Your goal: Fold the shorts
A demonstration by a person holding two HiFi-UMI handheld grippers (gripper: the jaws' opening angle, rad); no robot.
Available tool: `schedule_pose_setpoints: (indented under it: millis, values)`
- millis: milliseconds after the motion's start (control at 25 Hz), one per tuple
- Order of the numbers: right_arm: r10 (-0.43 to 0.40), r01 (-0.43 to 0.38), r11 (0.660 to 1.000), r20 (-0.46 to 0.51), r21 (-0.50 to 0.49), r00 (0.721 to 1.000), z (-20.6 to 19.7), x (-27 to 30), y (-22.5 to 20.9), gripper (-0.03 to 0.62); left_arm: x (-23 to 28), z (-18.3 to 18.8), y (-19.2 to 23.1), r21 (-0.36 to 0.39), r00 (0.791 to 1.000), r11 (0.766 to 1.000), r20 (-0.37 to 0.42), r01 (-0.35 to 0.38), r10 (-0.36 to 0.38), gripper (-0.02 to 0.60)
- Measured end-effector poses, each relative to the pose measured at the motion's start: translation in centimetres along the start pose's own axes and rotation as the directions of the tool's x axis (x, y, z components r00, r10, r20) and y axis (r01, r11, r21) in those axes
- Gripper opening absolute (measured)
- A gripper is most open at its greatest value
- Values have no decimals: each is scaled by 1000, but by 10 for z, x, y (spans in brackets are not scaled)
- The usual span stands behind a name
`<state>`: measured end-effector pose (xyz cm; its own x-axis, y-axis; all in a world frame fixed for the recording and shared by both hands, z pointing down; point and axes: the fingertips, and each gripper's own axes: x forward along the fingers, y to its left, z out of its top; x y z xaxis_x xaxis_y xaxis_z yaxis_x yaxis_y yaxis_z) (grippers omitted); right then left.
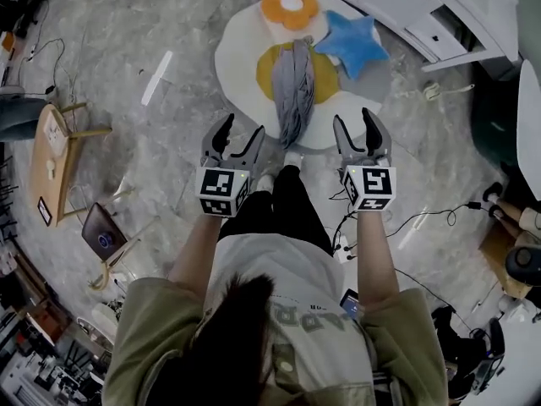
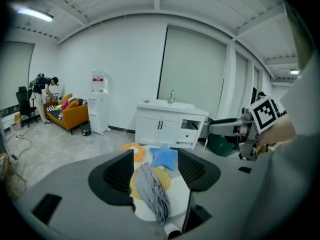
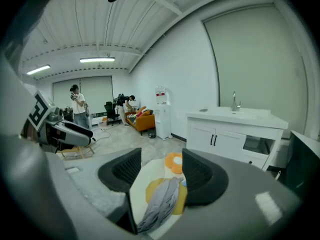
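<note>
Grey shorts, long axis near-to-far

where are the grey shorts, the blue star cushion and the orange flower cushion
grey shorts (image 1: 293, 91), head view, middle of the bunched fabric
blue star cushion (image 1: 351, 42), head view, its centre
orange flower cushion (image 1: 291, 3), head view, its white centre

Bare mat flanking shorts — star cushion, flower cushion beyond

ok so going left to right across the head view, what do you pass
wooden table → left claw → grey shorts → right claw; the cushions and the white cabinet overlap these in the picture, so they are left out
</note>
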<state>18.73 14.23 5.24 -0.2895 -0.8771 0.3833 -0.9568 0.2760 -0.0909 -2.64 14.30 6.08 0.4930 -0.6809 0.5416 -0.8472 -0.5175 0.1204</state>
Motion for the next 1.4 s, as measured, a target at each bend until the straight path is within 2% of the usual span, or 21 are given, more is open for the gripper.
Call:
schedule_pose_setpoints:
  millis: [160,360,600,760,1000,1120,1240,1280,1360,1400]
  values:
    - [74,-78,996,-109,-33,991,-42,42,-7,245,35,-27,-6,1,997,1000,-74,-2,2,268]
    - [113,-125,991,-234,-38,966,-105,98,-16,245,77,-77,-9,-38,987,999,-156,19,-24,268]
    - [145,-172,984,-380,-40,914,-214,174,-20,245,131,-156,0,-97,968,995,-243,35,-58,268]
    - [171,-213,976,-474,-37,864,-298,216,-15,245,153,-213,7,-120,957,992,-284,26,-60,267]
    - [114,-181,982,-575,-61,810,-405,275,-19,245,167,-288,10,-158,942,987,-326,25,-76,267]
    - [110,-196,978,-609,-76,785,-442,302,-14,245,171,-323,11,-197,934,980,-347,18,-87,268]
    - [88,-194,976,-638,-98,765,-470,323,-14,244,178,-350,12,-192,924,981,-367,36,-106,268]
    - [79,-189,977,-646,-102,759,-477,327,-15,244,178,-354,10,-201,917,979,-383,39,-115,267]
    - [63,-175,979,-660,-104,748,-488,333,-17,244,175,-363,8,-247,889,969,-440,12,-123,268]
    - [53,-169,979,-666,-111,744,-493,334,-19,244,175,-371,7,-266,887,964,-446,0,-123,268]
